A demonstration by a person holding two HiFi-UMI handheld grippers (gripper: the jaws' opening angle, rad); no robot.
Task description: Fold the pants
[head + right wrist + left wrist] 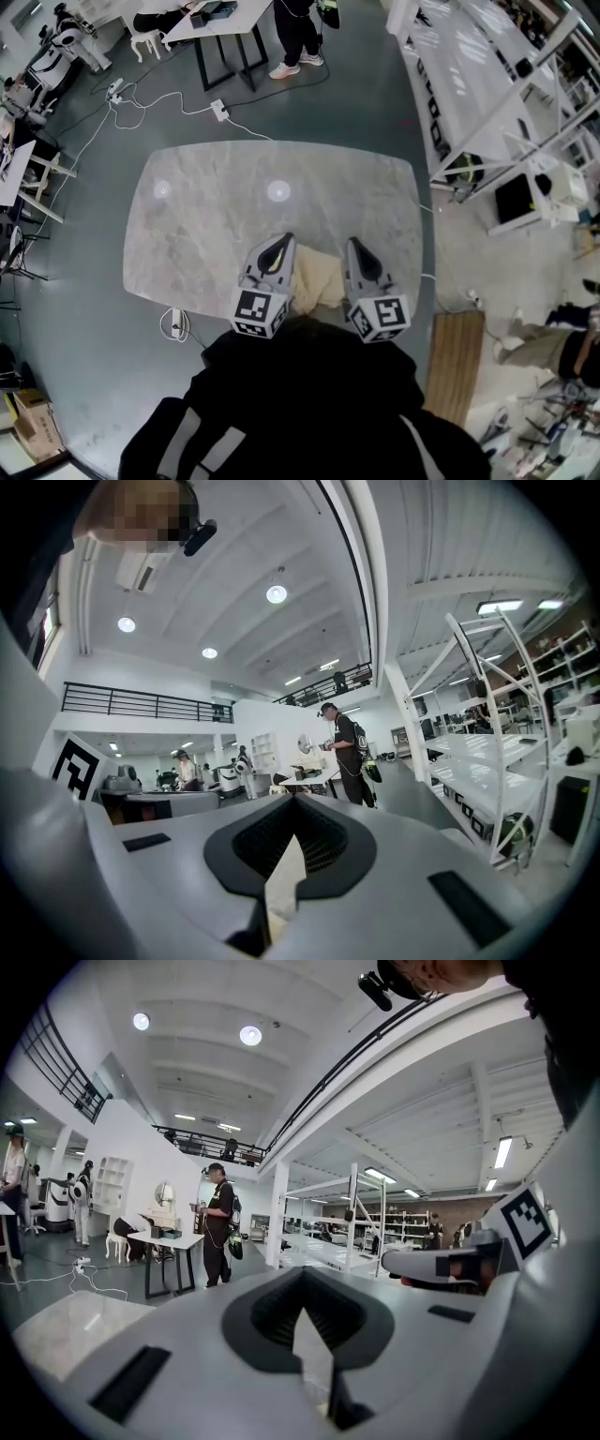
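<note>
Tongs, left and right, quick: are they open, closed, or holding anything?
Left tongs: closed, pinching the beige pants.
Right tongs: closed, also pinching the beige pants.

open tabletop (216, 216) ahead, pants (317, 281) near edge

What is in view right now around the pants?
pants: one, cream, bunched at the table's near edge between the grippers
table: one, grey marble, centre
power strips: two, white, floor, one by the near left corner, one beyond the far edge
desk: one, white top, black legs, far
bystander: one, black clothes, beside the desk
shelving rack: one, white, right
wooden board: one, brown, floor, near right
cardboard box: one, brown, floor, near left
left gripper: one, grey, jaws together
right gripper: one, grey, jaws together
</note>
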